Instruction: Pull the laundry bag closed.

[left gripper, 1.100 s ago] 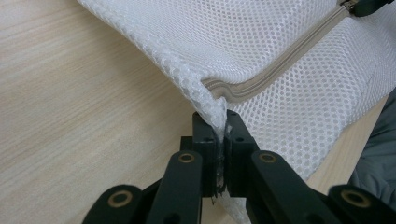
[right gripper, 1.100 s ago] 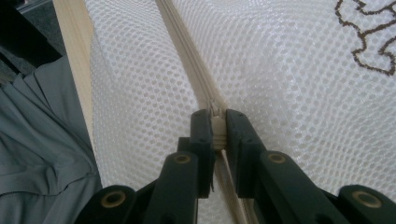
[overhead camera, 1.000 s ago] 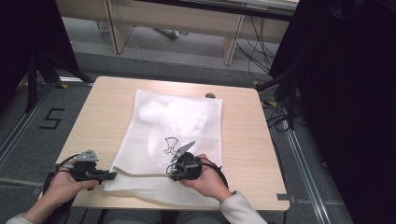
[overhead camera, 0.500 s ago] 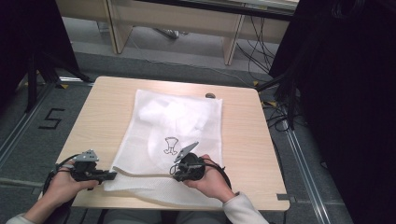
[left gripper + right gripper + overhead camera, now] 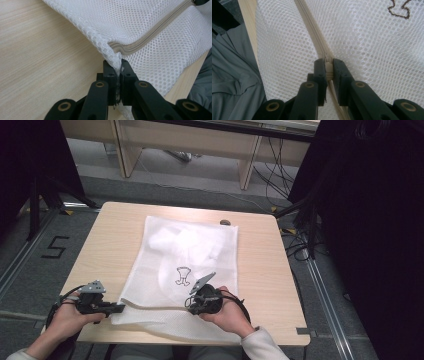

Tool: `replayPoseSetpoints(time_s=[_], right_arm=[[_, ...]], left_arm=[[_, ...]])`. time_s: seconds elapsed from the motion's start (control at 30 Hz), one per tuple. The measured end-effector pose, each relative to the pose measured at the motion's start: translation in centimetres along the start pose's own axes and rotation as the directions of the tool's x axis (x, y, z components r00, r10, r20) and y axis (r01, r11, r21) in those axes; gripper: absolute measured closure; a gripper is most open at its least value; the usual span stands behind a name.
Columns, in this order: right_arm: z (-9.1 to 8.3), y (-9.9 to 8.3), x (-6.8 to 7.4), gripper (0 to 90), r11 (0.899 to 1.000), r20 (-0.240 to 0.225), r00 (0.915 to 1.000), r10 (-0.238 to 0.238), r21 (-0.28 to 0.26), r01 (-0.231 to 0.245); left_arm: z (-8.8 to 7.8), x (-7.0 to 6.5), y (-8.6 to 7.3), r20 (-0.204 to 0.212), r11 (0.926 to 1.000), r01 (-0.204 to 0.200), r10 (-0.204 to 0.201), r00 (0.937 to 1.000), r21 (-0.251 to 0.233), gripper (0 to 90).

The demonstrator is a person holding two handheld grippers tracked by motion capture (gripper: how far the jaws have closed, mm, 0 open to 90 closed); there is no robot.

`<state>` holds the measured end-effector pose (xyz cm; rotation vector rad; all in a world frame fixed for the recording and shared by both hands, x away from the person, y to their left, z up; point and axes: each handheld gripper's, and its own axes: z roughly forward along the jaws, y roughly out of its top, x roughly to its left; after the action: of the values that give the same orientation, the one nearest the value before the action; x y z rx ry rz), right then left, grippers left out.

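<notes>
A white mesh laundry bag (image 5: 185, 255) lies flat on the wooden table (image 5: 262, 265), with pale cloth bearing a small dark drawing (image 5: 183, 275) inside it. A beige zipper (image 5: 150, 32) runs along the bag's near edge. My left gripper (image 5: 119, 307) is at the bag's near left corner, and its jaws (image 5: 116, 66) are shut on the mesh corner (image 5: 113, 56) at the zipper's end. My right gripper (image 5: 192, 304) sits over the near edge in the middle. It (image 5: 327, 62) is shut on the zipper slider (image 5: 328, 68), with the zipper (image 5: 308, 22) running away from it.
A small dark object (image 5: 225, 222) lies at the table's far edge beside the bag. Bare wood shows left (image 5: 107, 250) and right of the bag. Cables (image 5: 295, 245) and dark drapes stand off the right side. A floor mark "5" (image 5: 55, 247) lies to the left.
The right gripper has edged slightly to the right along the bag's near edge. The left hand and the bag look unchanged.
</notes>
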<state>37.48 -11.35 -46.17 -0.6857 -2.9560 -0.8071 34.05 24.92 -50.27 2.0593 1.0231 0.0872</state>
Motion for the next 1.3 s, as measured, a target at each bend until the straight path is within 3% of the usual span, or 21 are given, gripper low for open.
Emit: replayPoseSetpoints(time_s=[0.43,0.5,0.53,0.73,1.13,1.17,1.3], right_arm=[[-0.6,-0.8,-0.3,82.2,1.0,0.017,0.9999,0.003,0.005,-0.003],[-0.6,-1.0,-0.2,82.2,0.999,0.01,0.9993,0.036,0.014,-0.036],[-0.6,-1.0,-0.3,82.2,1.0,0.02,0.9997,0.015,0.004,-0.015],[-0.6,-1.1,-0.4,82.2,1.0,0.018,0.9998,0.007,0.006,-0.007],[-0.9,-1.6,-0.5,82.2,1.0,0.021,0.9996,0.018,0.012,-0.018],[-1.0,-1.6,-0.5,82.2,1.0,0.025,0.9995,0.018,0.015,-0.019],[-1.1,-1.8,-0.6,82.2,0.999,0.029,0.9993,0.024,0.02,-0.025]], left_arm=[[0.1,0.0,0.0,0.006,1.0,0.007,-0.007,1.0,-0.007,85.1],[0.1,0.0,0.0,0.004,0.9999,0.007,-0.007,1.0,-0.011,85.1],[0.0,0.0,0.0,0.005,1.0,0.005,-0.005,1.0,-0.001,85.1],[0.1,0.0,-0.1,0.002,0.9998,0.008,-0.008,1.0,-0.016,85.1],[0.0,0.0,0.0,-0.002,1.0,0.005,-0.005,1.0,-0.001,85.1],[0.1,-0.1,-0.1,-0.005,0.9997,0.007,-0.007,1.0,-0.021,85.1],[0.0,0.0,0.0,0.004,1.0,0.006,-0.006,1.0,0.0,85.1]])
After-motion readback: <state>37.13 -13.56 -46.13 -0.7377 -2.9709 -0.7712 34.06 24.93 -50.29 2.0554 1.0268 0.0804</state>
